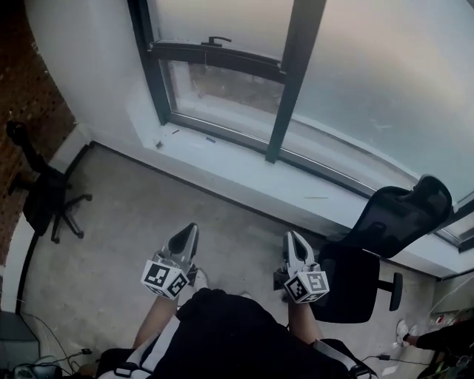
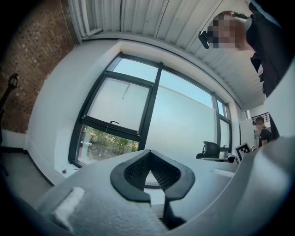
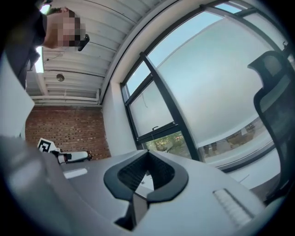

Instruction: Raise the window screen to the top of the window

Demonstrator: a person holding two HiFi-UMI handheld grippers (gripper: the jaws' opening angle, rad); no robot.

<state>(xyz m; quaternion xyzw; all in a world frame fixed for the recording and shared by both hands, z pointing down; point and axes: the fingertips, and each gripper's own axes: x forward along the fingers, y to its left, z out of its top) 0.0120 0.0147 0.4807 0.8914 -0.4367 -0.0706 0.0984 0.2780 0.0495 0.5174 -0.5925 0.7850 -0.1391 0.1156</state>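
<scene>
**Both grippers empty, window screen far ahead and above**

Low in the frame, your left gripper (image 1: 189, 235) and right gripper (image 1: 294, 243) point level toward the window, each with its fingers pressed together on nothing. Beyond them comes bare floor (image 1: 133, 215), with a black office chair (image 1: 392, 222) just right of the right gripper, then the white sill (image 1: 244, 166). The window screen (image 1: 222, 18), the frosted panel in the left-hand pane, sits at top centre. Its dark bottom rail (image 1: 222, 61), with a small handle (image 1: 216, 40), runs sideways, and clear glass shows beneath it. The rail lies ahead of and above the fingers, well apart, and the left gripper looks the nearer. No brand or readable writing shows, only the square markers.
</scene>
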